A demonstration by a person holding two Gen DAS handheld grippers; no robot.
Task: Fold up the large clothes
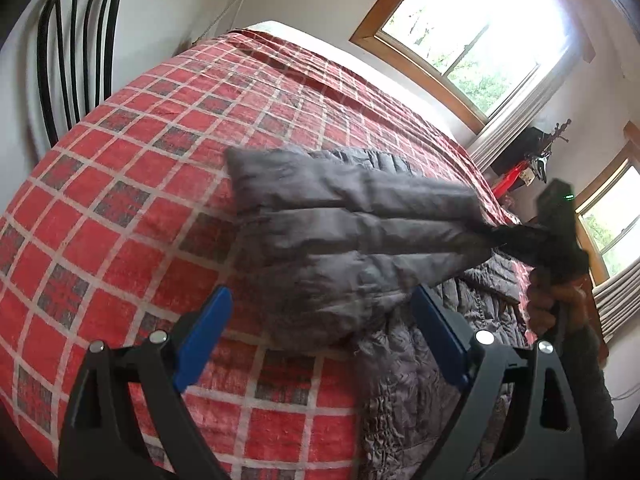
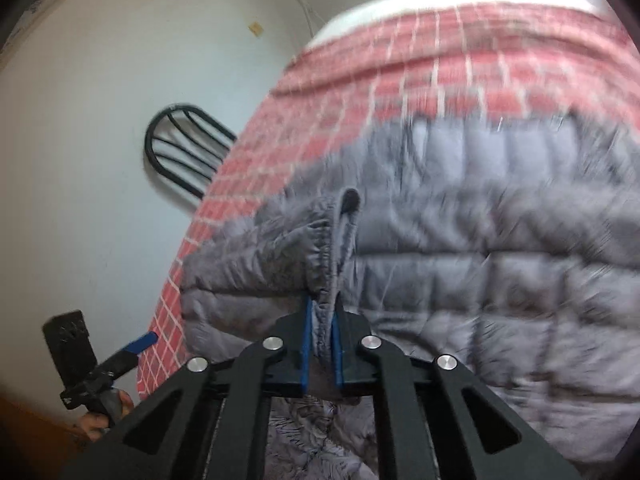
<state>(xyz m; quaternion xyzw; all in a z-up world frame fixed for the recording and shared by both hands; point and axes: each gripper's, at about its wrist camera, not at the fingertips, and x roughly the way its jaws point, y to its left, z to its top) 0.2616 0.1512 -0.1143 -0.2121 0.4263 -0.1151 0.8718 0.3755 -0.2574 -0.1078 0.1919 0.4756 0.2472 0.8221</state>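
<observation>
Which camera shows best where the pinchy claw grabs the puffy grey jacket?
The right wrist view: the right gripper is shut on the grey jacket's gathered elastic cuff, close up though blurry. The left wrist view shows that same grip only far off and dark, beyond the lifted sleeve.

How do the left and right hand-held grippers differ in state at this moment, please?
The left hand-held gripper stands wide open with nothing between its blue pads, while the right hand-held gripper is shut on the sleeve cuff of the grey puffer jacket. The left hovers over the red plaid bedspread beside the jacket; the right has the sleeve raised off the bed. Both are black with blue pads.
</observation>
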